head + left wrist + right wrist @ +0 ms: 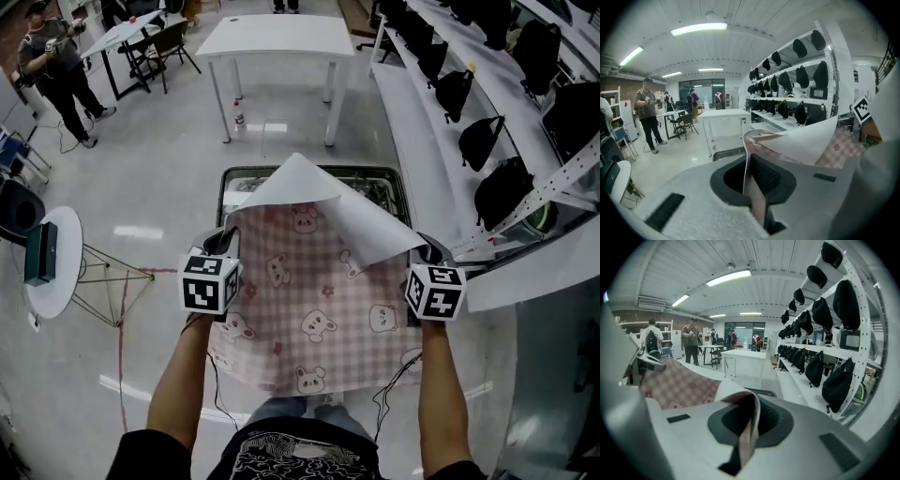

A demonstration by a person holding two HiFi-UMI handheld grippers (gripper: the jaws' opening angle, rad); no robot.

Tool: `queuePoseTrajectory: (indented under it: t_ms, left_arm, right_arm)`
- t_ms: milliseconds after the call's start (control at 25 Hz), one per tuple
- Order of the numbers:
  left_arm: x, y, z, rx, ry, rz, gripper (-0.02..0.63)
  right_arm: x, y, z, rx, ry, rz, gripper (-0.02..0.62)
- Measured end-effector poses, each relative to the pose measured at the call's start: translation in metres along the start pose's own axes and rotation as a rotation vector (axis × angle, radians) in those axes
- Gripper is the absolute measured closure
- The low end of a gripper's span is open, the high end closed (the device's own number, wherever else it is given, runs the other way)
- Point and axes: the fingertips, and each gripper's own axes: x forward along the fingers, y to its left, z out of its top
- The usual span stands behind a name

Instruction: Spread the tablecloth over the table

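In a bright workroom, the small table (240, 180) sits upper centre, just beyond the tablecloth (309, 300). The left gripper (221, 246) and right gripper (427, 249) are each clamped on a side edge, equally near.

We see our left hand-held gripper (757, 201) pinching the edge of the tablecloth (806, 140) tight. The cloth curls up, white on its back and pink checks on its front. Black bags (801, 77) sit on shelves (787, 99) behind.
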Motion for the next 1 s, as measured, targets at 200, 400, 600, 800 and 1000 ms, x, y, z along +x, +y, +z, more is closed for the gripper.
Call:
queuePoseTrajectory:
  t_ms: [200,400,600,800,1000]
  left_arm:
    - [0.022,-0.001,-0.012,0.060,0.048,0.028,0.591]
    - [0.030,-0.002,-0.021,0.108,0.081,0.072,0.589]
    - [0.040,0.001,-0.029,0.141,0.121,0.123,0.584]
    - [0.055,-0.008,-0.041,0.210,0.170,0.157,0.581]
    - [0.071,-0.028,-0.044,0.309,0.189,0.158,0.581]
  right_arm:
    - [0.023,0.002,-0.021,-0.086,0.008,0.004,0.589]
    - [0.040,-0.007,-0.041,-0.119,-0.009,0.000,0.589]
    - [0.051,-0.018,-0.052,-0.174,-0.018,0.013,0.588]
    - [0.052,-0.005,-0.072,-0.318,0.011,0.047,0.588]
    - [0.058,0.011,-0.099,-0.452,0.056,0.071,0.588]
